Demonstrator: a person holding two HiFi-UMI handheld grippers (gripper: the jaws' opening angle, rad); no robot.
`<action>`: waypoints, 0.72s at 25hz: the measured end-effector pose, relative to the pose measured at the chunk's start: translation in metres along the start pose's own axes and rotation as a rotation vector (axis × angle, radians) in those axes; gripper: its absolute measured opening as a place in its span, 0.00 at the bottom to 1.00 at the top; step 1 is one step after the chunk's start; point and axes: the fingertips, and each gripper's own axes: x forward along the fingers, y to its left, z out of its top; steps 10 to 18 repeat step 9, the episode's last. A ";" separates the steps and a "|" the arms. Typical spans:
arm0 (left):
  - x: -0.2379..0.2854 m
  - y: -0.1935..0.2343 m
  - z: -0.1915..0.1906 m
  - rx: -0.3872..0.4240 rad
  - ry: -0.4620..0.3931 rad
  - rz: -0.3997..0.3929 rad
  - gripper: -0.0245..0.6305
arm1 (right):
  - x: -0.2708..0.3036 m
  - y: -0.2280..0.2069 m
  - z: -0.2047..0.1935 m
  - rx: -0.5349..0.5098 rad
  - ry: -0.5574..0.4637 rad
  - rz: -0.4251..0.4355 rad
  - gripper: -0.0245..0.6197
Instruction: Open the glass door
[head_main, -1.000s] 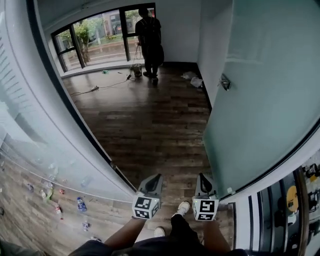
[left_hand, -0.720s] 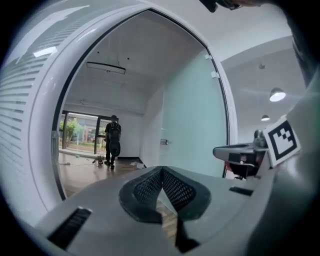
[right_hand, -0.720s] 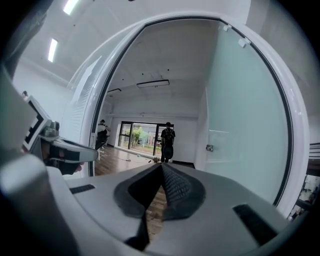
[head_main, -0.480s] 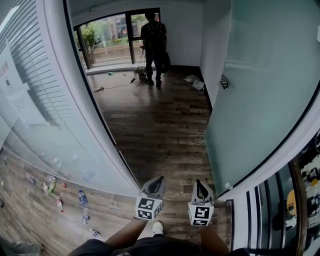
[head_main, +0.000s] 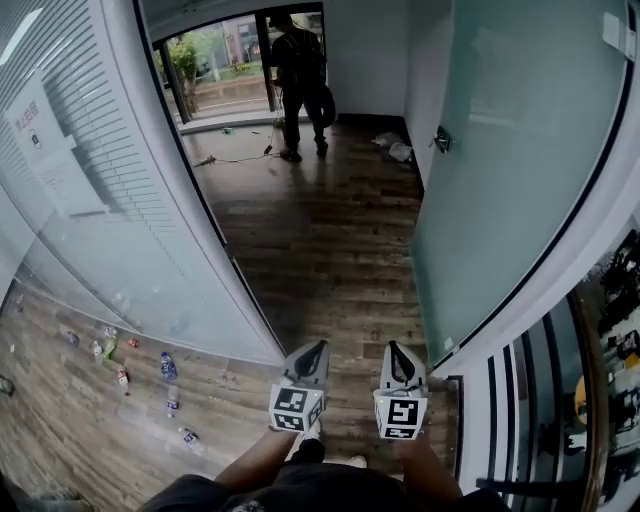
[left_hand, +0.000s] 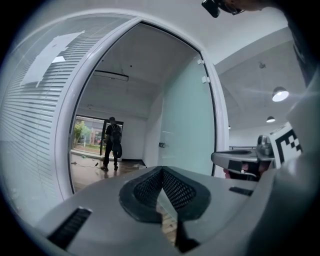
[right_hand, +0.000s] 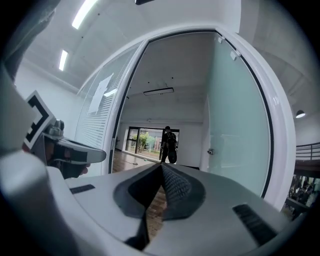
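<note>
The person's forearms (head_main: 250, 465) reach forward from the bottom of the head view, a gripper in each hand; the left gripper (head_main: 318, 347) and the right gripper (head_main: 391, 347) sit side by side, near each other but apart, both pointing roughly level into the doorway; the left gripper view shows its jaws brought together at the tips with nothing between them; the right gripper view shows the same, jaws closed and empty.

Just right of the right gripper the glass door (head_main: 510, 170), frosted and pale green, stands swung open into the room; its near edge lies by the white door frame (head_main: 560, 290) and its pane runs away along the right side; neither gripper touches it; its small metal handle (head_main: 441, 140) sits well beyond the grippers.

Left of the left gripper a glass wall (head_main: 150, 270) backed with slatted blinds curves away, a paper sheet (head_main: 45, 140) stuck to it; on its far side small bottles (head_main: 167, 366) lie scattered low down; a dark wood-plank floor (head_main: 320, 250) stretches ahead between wall and door.

Farther in, a cable (head_main: 235, 158) trails across the floor and pale litter (head_main: 395, 150) lies near the door's far end; farthest off, a person in dark clothes (head_main: 300, 70) stands before a large window (head_main: 215, 65).
</note>
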 end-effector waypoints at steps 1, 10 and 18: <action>-0.006 -0.004 -0.008 -0.003 -0.002 0.007 0.05 | -0.007 0.001 -0.008 -0.003 0.000 0.002 0.06; -0.041 -0.031 0.019 0.011 -0.013 0.036 0.05 | -0.038 -0.003 0.024 -0.011 -0.022 0.016 0.06; -0.041 -0.031 0.019 0.011 -0.013 0.036 0.05 | -0.038 -0.003 0.024 -0.011 -0.022 0.016 0.06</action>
